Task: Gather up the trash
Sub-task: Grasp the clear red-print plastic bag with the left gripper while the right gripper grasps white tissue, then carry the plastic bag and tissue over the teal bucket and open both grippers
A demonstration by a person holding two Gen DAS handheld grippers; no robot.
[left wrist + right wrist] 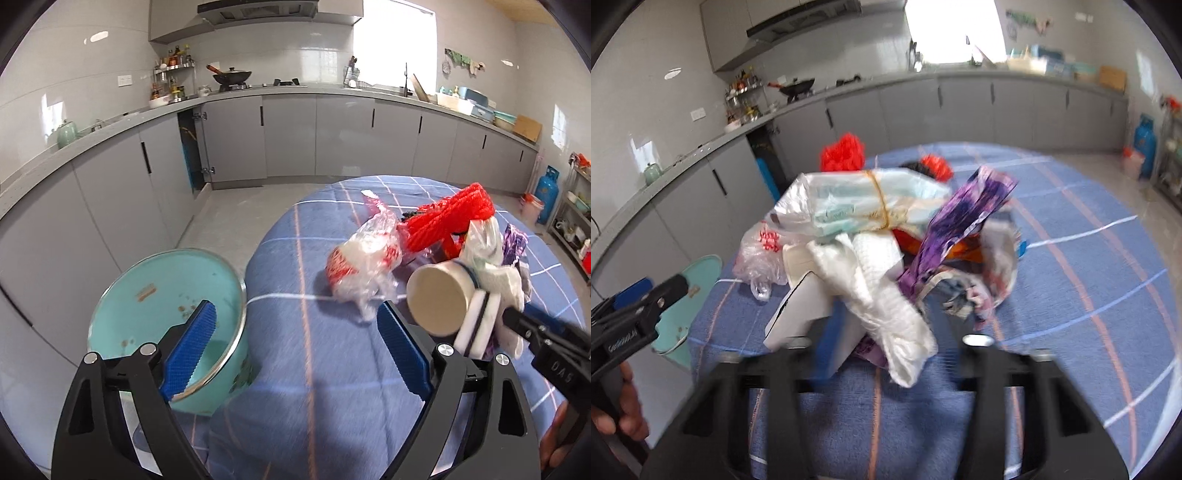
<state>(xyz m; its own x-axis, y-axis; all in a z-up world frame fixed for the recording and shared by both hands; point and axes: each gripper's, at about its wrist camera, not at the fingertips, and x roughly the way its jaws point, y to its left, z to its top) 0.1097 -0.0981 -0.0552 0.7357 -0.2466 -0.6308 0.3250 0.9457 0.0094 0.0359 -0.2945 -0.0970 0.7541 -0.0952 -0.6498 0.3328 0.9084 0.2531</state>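
Left tool [295,343] spread wide over blue table [314,369], nothing between pads; right tool [875,332] clamped on white rag [886,306] amid trash; teal bin [162,295] beside table

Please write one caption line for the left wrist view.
Open left gripper nears a plastic bag; right gripper holds bundled trash.

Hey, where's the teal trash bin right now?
In the left wrist view the teal bin stands on the floor at lower left, against the edge of the blue checked table, behind the left gripper.
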